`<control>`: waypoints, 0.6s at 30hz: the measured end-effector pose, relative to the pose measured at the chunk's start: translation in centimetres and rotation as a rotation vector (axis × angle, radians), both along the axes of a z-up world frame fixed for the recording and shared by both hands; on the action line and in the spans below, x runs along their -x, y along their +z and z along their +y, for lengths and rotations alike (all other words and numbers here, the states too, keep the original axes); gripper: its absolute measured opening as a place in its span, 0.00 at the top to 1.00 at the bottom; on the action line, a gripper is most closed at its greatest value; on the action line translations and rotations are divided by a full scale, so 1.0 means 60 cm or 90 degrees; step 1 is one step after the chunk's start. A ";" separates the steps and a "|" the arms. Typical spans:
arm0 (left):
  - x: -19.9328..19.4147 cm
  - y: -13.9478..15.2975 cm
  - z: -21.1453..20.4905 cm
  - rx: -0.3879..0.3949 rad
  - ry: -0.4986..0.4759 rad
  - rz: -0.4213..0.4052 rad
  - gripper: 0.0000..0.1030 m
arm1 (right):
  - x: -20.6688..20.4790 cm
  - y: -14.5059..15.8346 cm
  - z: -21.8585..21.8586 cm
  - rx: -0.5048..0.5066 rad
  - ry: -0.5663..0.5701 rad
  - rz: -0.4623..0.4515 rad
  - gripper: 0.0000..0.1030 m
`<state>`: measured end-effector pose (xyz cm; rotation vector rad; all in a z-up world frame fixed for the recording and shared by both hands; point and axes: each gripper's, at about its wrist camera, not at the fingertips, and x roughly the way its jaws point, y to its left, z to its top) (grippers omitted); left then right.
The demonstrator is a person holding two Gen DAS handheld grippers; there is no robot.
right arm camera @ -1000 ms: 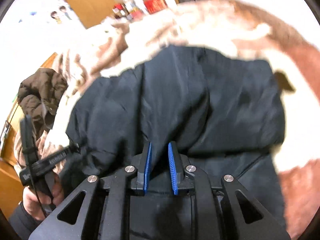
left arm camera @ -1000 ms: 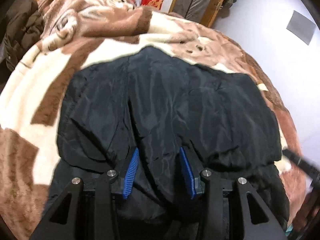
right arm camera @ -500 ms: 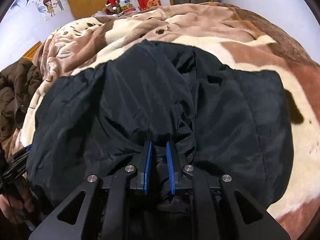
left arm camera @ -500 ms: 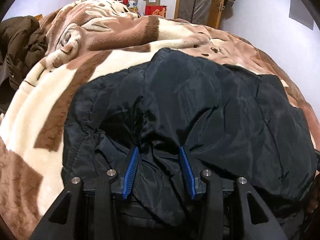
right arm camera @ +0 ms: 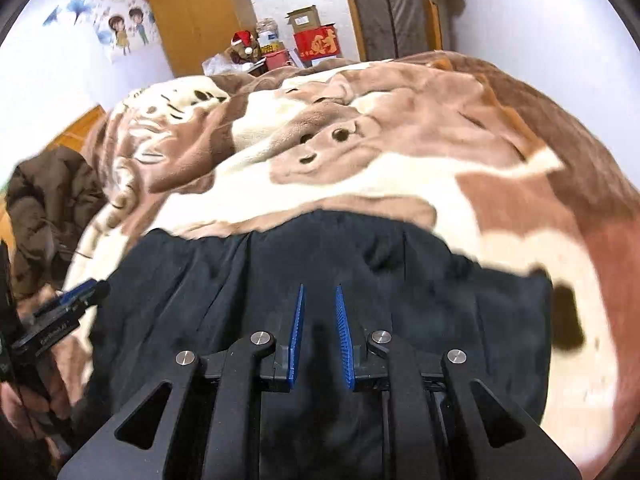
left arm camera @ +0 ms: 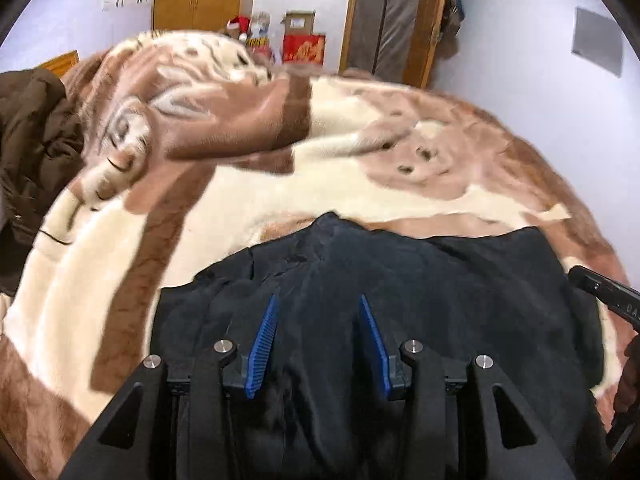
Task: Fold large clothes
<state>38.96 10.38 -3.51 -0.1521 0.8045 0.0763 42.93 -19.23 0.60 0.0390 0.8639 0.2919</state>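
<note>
Left gripper point(left arm camera: 316, 340), jaws moderately apart, clamps a thick bunch of the black jacket point(left arm camera: 440, 300); right gripper point(right arm camera: 319, 336), jaws nearly together, pinches a thinner fold. Jacket lies bunched on the blanket point(right arm camera: 400, 184) at the bed's near edge; folding appears midway, final folds remaining.

The black jacket point(left arm camera: 432, 292) is thin woven cloth with a faint sheen, finely creased. Under it the blanket point(left arm camera: 248, 200) is thick plush fleece, matt and fuzzy. The gripper pads point(right arm camera: 297, 332) are ribbed blue rubber or plastic (hard to say which), on matt black plastic arms with bright metal bolts point(right arm camera: 260, 337); the wardrobe point(right arm camera: 192, 20) is smooth wood
</note>
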 end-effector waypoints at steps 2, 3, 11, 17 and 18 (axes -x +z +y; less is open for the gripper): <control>-0.020 -0.035 0.001 -0.014 0.002 0.020 0.57 | -0.026 -0.052 -0.002 0.030 -0.012 0.049 0.84; -0.022 -0.050 0.000 -0.015 -0.001 0.024 0.57 | -0.031 -0.074 -0.007 0.039 -0.018 0.061 0.84; 0.000 -0.042 -0.008 -0.023 -0.010 0.012 0.57 | -0.019 -0.085 -0.041 0.021 -0.050 0.068 0.83; 0.112 0.038 -0.020 0.035 -0.050 -0.068 0.57 | 0.098 0.034 -0.009 -0.054 0.036 -0.029 0.83; 0.134 0.041 -0.033 0.042 -0.068 -0.073 0.57 | 0.123 0.038 0.006 -0.066 0.061 -0.029 0.83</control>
